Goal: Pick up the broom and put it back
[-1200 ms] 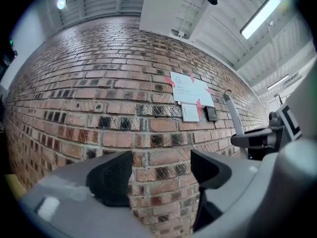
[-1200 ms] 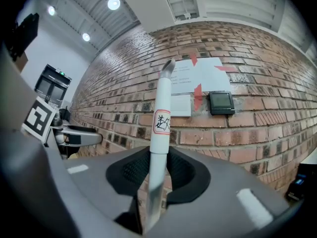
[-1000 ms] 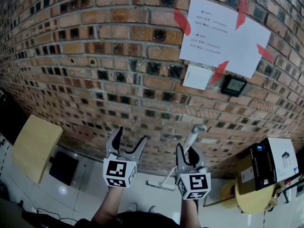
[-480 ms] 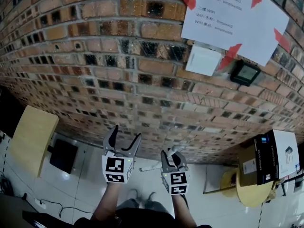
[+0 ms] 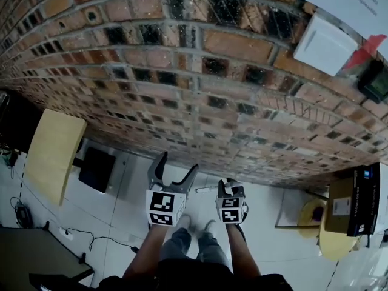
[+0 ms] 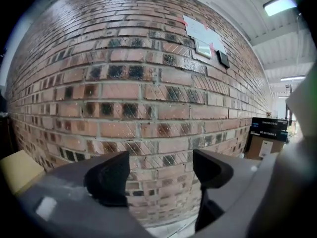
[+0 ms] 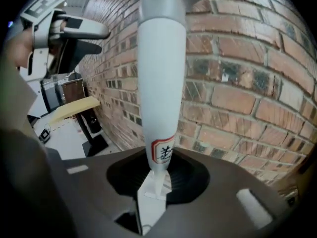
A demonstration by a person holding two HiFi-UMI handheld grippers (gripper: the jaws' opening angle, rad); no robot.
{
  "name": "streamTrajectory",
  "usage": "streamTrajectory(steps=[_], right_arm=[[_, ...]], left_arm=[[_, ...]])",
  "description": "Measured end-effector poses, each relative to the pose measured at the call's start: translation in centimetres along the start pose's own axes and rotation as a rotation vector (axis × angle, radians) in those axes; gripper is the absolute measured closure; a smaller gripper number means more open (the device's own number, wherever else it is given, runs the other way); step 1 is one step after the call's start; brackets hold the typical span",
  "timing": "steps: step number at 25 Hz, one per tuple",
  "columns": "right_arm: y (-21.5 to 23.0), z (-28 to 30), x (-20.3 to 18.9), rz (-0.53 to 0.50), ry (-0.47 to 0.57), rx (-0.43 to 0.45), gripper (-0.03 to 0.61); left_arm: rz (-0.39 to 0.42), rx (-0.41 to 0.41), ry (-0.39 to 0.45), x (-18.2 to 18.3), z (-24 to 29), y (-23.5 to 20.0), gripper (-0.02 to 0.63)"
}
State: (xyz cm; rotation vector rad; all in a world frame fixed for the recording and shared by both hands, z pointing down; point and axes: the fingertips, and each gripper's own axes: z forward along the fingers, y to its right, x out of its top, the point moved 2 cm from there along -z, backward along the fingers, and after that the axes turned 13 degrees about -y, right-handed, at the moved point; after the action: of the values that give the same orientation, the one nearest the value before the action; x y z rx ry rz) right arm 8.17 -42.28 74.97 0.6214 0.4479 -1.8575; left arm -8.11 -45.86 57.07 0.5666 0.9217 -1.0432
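White plastic broom handle [image 7: 161, 83] stands clenched in the grey two-jaw right gripper [image 7: 156, 180], tip up, near the red brick wall [image 7: 237, 83]. Grey left gripper [image 6: 159, 168] gapes, empty. Risk: the pinch is on the narrow end, so the handle may pivot, hit the wall and drop to the white tile floor [image 5: 115, 217].

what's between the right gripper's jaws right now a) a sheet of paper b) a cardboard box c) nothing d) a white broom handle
D: in the right gripper view, the right gripper has its jaws shut on the white broom handle, which rises in front of the brick wall.
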Motion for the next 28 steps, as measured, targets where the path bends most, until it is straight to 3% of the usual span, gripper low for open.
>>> streamTrajectory(steps=[7,11,15,21,28], right_arm=[[0.4,8.2,-3.0,0.006,-0.119,-0.013,0.488],[2.3,11.1,-1.3,0.035,-0.063,-0.070,0.486],[4.8,13.8,1.3,0.075,-0.070,-0.094,0.488],[6.0,14.0,2.0,0.123,-0.068,-0.135,0.482],[6.7,10.7,3.6,0.148,-0.010,-0.150,0.399]], left_arm=[[-0.023,-0.016,-0.065,-3.6,3.0,-0.6,0.195],[-0.067,-0.050,-0.080,-5.2,3.7,-1.4,0.195],[-0.072,-0.061,-0.100,-6.5,3.3,-2.2,0.196],[-0.052,-0.048,-0.124,-7.3,2.5,-3.1,0.196],[-0.045,-0.063,-0.061,-5.1,2.8,-3.7,0.196]])
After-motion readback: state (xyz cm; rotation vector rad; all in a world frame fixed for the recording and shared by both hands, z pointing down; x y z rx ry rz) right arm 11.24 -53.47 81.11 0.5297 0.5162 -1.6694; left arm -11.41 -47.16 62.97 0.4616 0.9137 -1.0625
